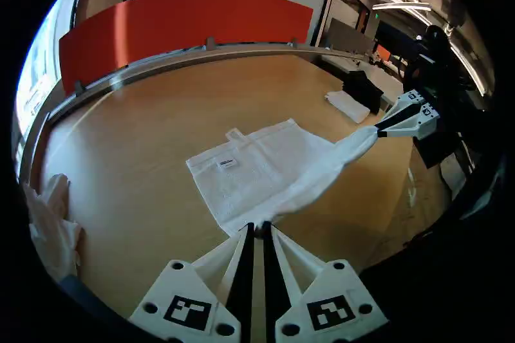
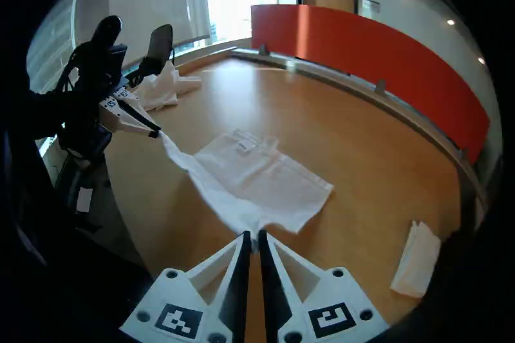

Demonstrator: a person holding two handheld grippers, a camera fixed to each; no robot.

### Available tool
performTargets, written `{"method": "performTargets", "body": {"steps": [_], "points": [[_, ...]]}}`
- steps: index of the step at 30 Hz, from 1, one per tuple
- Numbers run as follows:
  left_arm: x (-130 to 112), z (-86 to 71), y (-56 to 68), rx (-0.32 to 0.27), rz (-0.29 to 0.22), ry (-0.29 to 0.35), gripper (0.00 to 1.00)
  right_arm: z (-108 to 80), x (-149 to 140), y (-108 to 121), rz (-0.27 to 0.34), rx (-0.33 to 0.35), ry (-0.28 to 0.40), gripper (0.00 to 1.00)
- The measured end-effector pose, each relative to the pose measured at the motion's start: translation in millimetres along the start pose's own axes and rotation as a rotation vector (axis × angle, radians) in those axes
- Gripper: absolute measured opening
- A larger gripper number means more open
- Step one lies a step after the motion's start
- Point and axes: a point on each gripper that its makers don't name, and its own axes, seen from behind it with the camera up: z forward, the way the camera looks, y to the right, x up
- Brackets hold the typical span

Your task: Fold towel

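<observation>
A big table of light brown wood (image 1: 148,150) takes up most of both views. Along its far edge stands a long red wall panel (image 1: 187,21). It runs across the top of the left gripper view, and the panel (image 2: 386,66) sits at the upper right of the right gripper view.

The white terry towel (image 1: 251,169) lies in the middle of the table. Most of it is flat, with a small tag and a loop on its far side. Its near edge is lifted off the wood and bunched into a long roll that hangs between two corners.

A pile of crumpled white cloths (image 1: 51,227) sits at the table edge, at the lower left of the left gripper view.

The left gripper (image 1: 257,228) is white with black inner sides, at the bottom middle of its own view. Its two fingers are squeezed together on one towel corner. The right gripper (image 2: 253,235), at the bottom middle of its own view, pinches the other corner the same way. It also shows at the right of the left gripper view, with the corner clamped in its tip.

A small folded white cloth (image 2: 417,259) lies well apart from the towel, at the lower right of the right gripper view.
</observation>
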Motion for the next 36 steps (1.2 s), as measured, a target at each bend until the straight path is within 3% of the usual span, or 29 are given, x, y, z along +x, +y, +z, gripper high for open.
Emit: {"method": "performTargets", "body": {"steps": [8,15,24,36], "points": [[0,-7.9,4.3,0.003,-0.005,0.000,0.09,-8.7,5,-1,-0.003,0.002,0.012,0.10],[15,-22.1,4.1,0.009,-0.037,0.036,0.09,-17.7,11,-5,-0.016,0.008,0.021,0.10],[29,-39.0,11.5,0.002,-0.032,0.059,0.09,-29.3,17,-6,-0.016,0.009,0.032,0.10],[27,-40.2,23.6,-0.022,-0.053,0.054,0.09,-33.0,16,0,-0.016,-0.001,0.030,0.10]]}}
